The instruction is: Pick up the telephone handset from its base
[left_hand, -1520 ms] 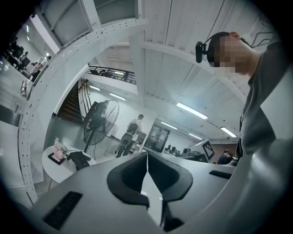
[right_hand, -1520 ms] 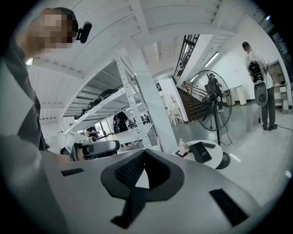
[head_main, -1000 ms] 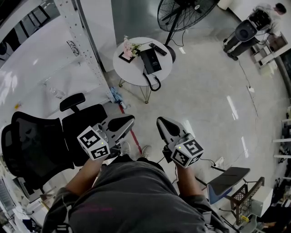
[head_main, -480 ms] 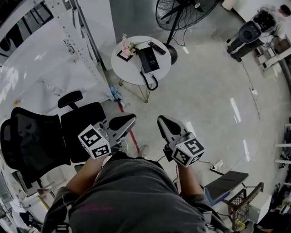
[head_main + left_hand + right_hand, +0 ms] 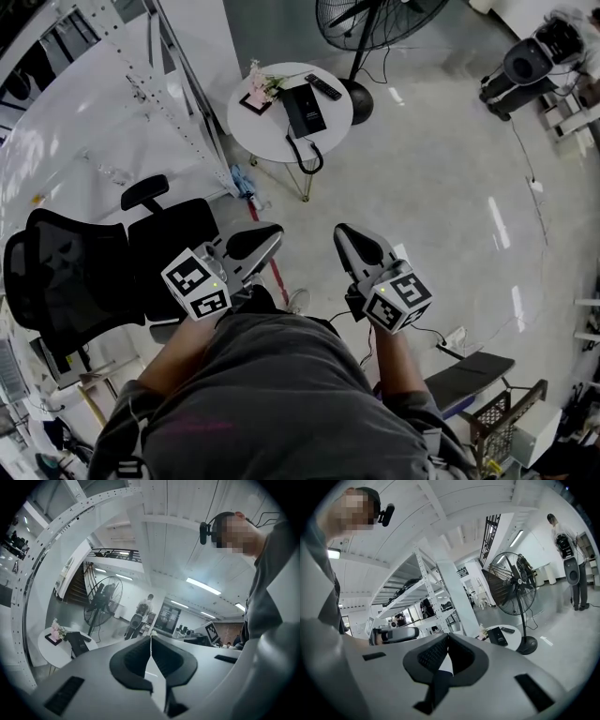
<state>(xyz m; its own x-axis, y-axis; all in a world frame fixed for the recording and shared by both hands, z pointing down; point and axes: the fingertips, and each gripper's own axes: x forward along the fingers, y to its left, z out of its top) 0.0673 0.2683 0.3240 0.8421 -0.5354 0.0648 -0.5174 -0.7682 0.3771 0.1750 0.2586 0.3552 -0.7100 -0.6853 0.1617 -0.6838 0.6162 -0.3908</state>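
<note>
Black office chair [image 5: 75, 281]: well apart from the round white surface [image 5: 246, 127], at lower left. Standing fan [image 5: 370, 28]: just past the surface's right edge. Left gripper [image 5: 274, 230] and right gripper [image 5: 341, 231]: well short of the surface, each pressed together, empty. Telephone [image 5: 305, 110], handset and base one black shape: at the surface's middle. Remote [image 5: 325, 87]: on the surface, right of the telephone.

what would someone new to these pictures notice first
The left gripper and the right gripper fill the foreground of the head view, both shut and empty, held out over a glossy floor. Far ahead stands a small round white table bearing a black telephone, with a big standing fan just beyond it. A black office chair sits at the left.
</note>
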